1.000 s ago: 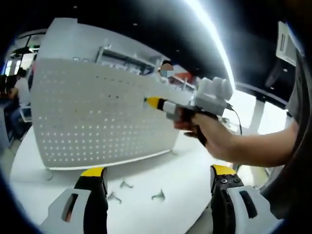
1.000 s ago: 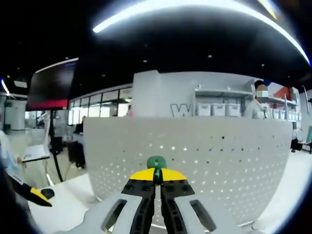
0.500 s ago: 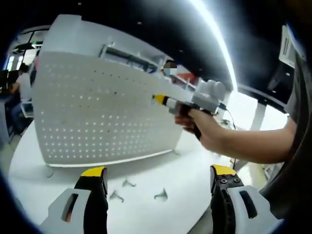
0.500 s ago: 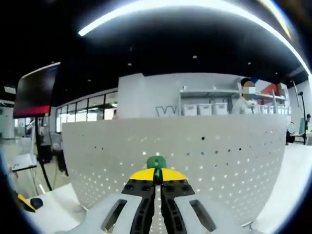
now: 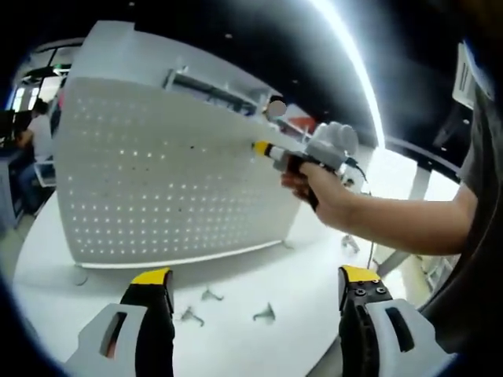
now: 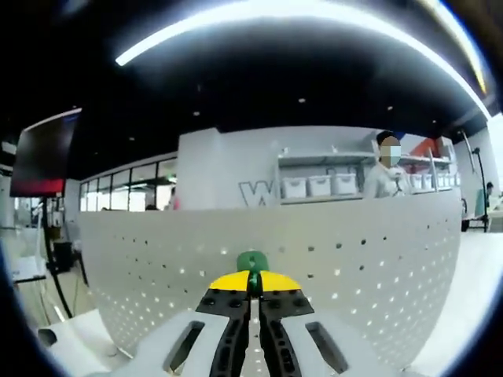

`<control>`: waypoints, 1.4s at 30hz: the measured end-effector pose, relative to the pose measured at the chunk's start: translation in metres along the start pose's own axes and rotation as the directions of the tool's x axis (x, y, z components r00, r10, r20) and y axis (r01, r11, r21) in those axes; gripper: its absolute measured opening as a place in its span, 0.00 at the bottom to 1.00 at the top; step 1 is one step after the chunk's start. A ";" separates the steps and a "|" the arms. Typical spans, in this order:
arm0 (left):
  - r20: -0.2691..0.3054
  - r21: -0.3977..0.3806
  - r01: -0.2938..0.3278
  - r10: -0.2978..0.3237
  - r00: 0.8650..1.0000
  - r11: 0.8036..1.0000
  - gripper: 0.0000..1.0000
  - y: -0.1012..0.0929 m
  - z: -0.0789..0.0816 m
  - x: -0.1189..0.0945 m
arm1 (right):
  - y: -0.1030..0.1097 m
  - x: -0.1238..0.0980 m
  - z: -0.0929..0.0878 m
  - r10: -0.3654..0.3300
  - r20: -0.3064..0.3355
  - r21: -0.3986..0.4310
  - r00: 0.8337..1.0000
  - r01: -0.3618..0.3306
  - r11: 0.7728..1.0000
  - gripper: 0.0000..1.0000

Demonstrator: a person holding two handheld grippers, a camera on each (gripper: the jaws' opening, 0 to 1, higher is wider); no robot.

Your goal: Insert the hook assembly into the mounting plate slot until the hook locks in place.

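One white perforated mounting plate (image 5: 169,181) stood upright on the round white table (image 5: 236,345) and spanned the left gripper view from 9 o'clock to just past centre; in the right gripper view the same plate (image 6: 377,275) ran across the middle from 9 to 3 o'clock. A person's hand (image 5: 330,196) and bare forearm entered the left gripper view from 3 o'clock, carrying the right gripper (image 5: 262,148), whose yellow tips sat against the plate's upper right area at about 1 o'clock. In the right gripper view, that gripper (image 6: 251,281) rose from 6 o'clock with its jaws pressed together on a small green piece, the hook assembly (image 6: 252,261), which stood just above the yellow tips in front of the plate's holes; whether it had entered a slot could not be told. The left gripper (image 5: 251,283) rose from 6 o'clock in its own view with its jaws spread wide apart and nothing between them. Three small metal hooks (image 5: 264,314) lay loose on the table between those jaws, near the plate's lower edge. A person stood beyond the plate at 2 o'clock in the right gripper view, before white shelves (image 6: 322,184).
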State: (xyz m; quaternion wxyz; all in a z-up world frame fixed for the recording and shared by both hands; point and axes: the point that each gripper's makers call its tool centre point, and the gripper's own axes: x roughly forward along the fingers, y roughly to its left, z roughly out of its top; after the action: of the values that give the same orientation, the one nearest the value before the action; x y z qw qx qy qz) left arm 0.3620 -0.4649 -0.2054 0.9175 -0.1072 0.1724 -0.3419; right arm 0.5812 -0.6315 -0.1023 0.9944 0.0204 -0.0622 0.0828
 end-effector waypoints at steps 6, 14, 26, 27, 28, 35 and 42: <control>0.000 0.004 -0.009 0.009 1.000 1.000 0.87 0.004 0.001 -0.001 | 0.003 0.004 0.001 -0.010 0.011 0.011 1.000 0.010 1.000 0.00; 0.000 -0.003 -0.017 0.017 1.000 1.000 0.87 0.005 -0.001 -0.004 | 0.004 0.010 0.012 -0.032 0.052 0.013 0.998 0.031 0.999 0.00; 0.000 -0.015 -0.029 0.029 1.000 0.999 0.86 0.010 -0.003 -0.006 | 0.003 0.012 0.002 -0.086 0.065 0.024 0.994 0.085 0.996 0.00; -0.001 -0.015 -0.030 0.030 1.000 0.999 0.86 0.010 -0.004 -0.006 | 0.003 0.013 0.000 -0.088 0.063 0.023 0.994 0.086 0.996 0.00; -0.002 -0.014 -0.031 0.031 1.000 0.999 0.86 0.011 -0.004 -0.006 | 0.003 0.013 0.001 -0.090 0.066 0.023 0.994 0.088 0.996 0.00; -0.004 -0.018 -0.034 0.034 0.999 0.999 0.86 0.014 -0.005 -0.007 | 0.003 0.014 -0.002 -0.098 0.069 0.000 0.993 0.098 0.995 0.00; -0.007 -0.016 -0.025 0.025 1.000 1.000 0.86 0.011 -0.005 -0.005 | 0.003 0.018 -0.005 -0.081 0.009 -0.021 0.997 0.081 0.996 0.01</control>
State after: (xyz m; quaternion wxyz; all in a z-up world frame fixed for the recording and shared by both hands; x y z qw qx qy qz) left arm 0.3631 -0.4543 -0.2124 0.9202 -0.1111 0.1795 -0.3296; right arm 0.5986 -0.6250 -0.1048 0.9969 0.0127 -0.0663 0.0416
